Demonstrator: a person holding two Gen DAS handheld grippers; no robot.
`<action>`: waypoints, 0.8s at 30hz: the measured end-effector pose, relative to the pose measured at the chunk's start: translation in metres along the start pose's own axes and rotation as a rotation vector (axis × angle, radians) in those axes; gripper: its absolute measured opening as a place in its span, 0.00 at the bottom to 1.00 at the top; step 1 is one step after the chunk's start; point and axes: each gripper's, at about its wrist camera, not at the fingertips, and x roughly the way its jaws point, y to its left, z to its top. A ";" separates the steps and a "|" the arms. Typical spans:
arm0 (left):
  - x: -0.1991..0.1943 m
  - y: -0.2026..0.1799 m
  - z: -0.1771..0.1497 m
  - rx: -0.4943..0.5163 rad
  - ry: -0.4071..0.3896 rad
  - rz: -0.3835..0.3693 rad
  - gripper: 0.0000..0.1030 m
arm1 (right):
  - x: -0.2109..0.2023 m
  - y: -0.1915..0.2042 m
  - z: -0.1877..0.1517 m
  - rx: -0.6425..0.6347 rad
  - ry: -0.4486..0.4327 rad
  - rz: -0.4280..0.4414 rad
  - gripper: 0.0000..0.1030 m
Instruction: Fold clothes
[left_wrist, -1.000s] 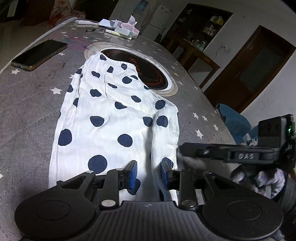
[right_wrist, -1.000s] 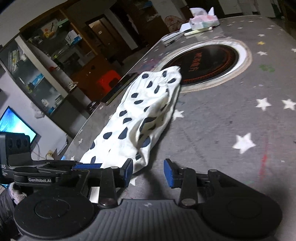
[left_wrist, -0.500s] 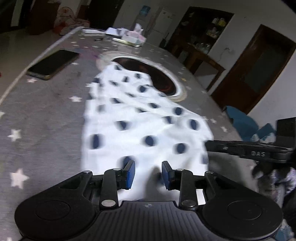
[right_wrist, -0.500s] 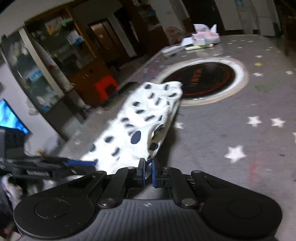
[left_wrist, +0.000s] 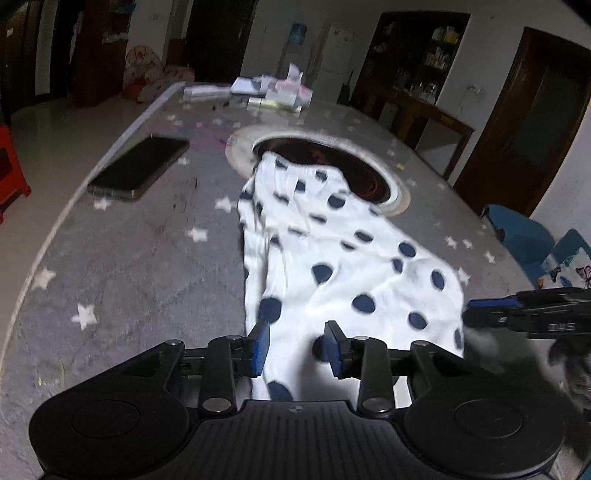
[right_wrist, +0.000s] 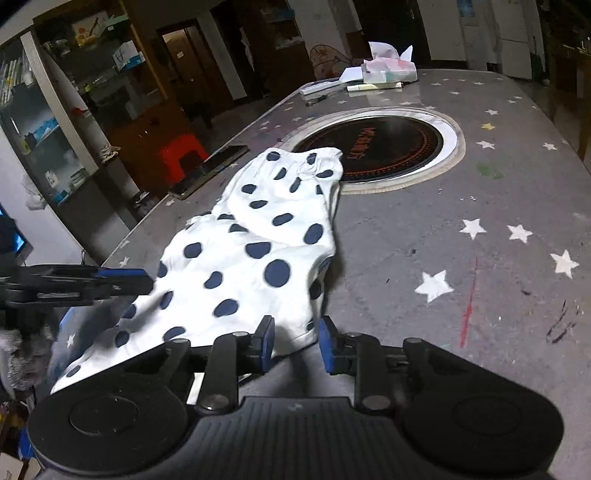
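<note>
Two grippers hang over the near end of one small garment (left_wrist: 351, 266), white cloth scattered with dark blue dots, rumpled into soft ridges with a fold running along its left side; the left gripper (left_wrist: 295, 341) stands with its blue pads part way open, cloth lying in the gap between them, and whether the pads actually press it I cannot tell; the right gripper (right_wrist: 295, 343) has just been opening its jaws, which now sit part way apart with the garment's near corner lying between them, the pads not pressing it; each tool appears at the other's side, close to the cloth's edge; the garment lies lengthwise on the grey star-printed table (right_wrist: 498, 258), its near end at the table's front edge, its far hem overlapping the rim of the round black hob (right_wrist: 388, 147) set in the tabletop; a dark phone (left_wrist: 138, 168) rests left of it, well apart; farther off, a tissue pack (right_wrist: 388, 70) sits by some papers.
</note>
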 end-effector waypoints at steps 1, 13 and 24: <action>0.000 0.001 -0.002 0.003 -0.001 0.008 0.31 | -0.002 0.005 -0.002 -0.020 -0.006 -0.002 0.29; -0.047 0.004 -0.030 0.008 -0.020 0.013 0.30 | -0.017 0.092 -0.031 -0.264 0.045 0.252 0.40; -0.109 -0.006 -0.086 -0.064 0.021 -0.065 0.46 | -0.035 0.138 -0.083 -0.418 0.173 0.376 0.44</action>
